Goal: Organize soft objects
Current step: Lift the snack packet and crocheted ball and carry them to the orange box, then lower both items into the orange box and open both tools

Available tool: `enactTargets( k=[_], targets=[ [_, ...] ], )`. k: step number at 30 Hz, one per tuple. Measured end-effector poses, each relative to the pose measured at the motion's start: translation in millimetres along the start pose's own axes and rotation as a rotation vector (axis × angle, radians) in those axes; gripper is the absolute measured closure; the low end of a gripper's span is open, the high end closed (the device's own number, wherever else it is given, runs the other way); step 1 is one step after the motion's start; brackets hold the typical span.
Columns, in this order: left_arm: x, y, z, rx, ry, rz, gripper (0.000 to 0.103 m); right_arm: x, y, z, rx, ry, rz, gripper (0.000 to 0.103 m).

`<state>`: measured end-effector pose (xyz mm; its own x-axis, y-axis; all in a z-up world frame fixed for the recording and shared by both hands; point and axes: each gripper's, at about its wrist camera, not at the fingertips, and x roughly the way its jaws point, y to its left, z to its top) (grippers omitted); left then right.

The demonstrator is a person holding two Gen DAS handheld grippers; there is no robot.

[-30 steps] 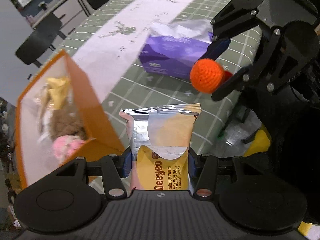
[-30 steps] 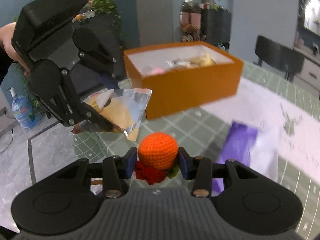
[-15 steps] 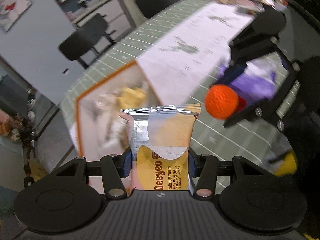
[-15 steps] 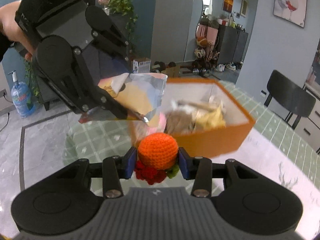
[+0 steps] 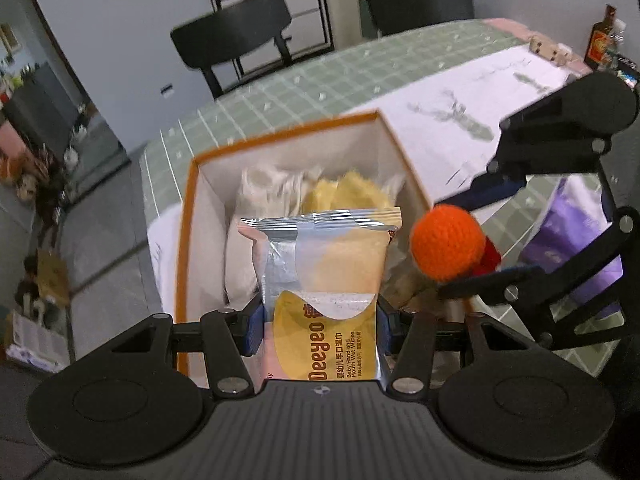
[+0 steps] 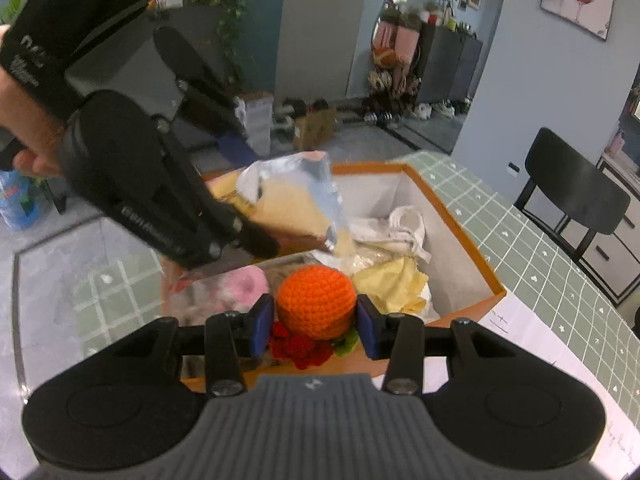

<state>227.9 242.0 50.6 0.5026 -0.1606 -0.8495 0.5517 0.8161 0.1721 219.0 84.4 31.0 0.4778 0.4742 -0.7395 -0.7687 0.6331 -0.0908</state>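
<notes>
My left gripper [image 5: 320, 332] is shut on a yellow and silver pack of wet wipes [image 5: 324, 280] and holds it over the open orange box [image 5: 188, 216]. My right gripper [image 6: 316, 324] is shut on an orange crocheted toy [image 6: 316, 300] with red and green parts below, also held over the orange box [image 6: 468, 240]. The box holds a yellow cloth [image 6: 392, 284], white cloths [image 6: 400, 224] and a pink plush [image 6: 244, 288]. The toy also shows in the left wrist view [image 5: 446, 242], and the wipes pack in the right wrist view [image 6: 296, 200].
A purple tissue pack [image 5: 568, 236] lies on the table right of the box. The green checked tablecloth [image 5: 360, 68] has a white runner [image 5: 460, 92]. Black chairs [image 5: 236, 32] stand beyond the table. A bottle [image 5: 600, 40] stands at the far right.
Both grippers have moved with their loads from beside the box to above its open top. The box now sits directly under the wipes pack and the toy.
</notes>
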Motion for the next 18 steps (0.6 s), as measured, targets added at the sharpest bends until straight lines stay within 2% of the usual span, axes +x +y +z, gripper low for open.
enactTargets(
  k=[7, 11, 18],
  targets=[
    [30, 10, -9, -0.019, 0.075, 0.021, 0.044, 36, 1, 3, -0.054, 0.036, -0.022, 0.059],
    [32, 14, -13, -0.043, 0.086, 0.033, 0.044, 48, 4, 7, -0.069, 0.053, -0.032, 0.059],
    [42, 12, -21, -0.025, 0.127, 0.081, 0.044, 69, 12, 5, -0.111, 0.098, -0.056, 0.059]
  ],
)
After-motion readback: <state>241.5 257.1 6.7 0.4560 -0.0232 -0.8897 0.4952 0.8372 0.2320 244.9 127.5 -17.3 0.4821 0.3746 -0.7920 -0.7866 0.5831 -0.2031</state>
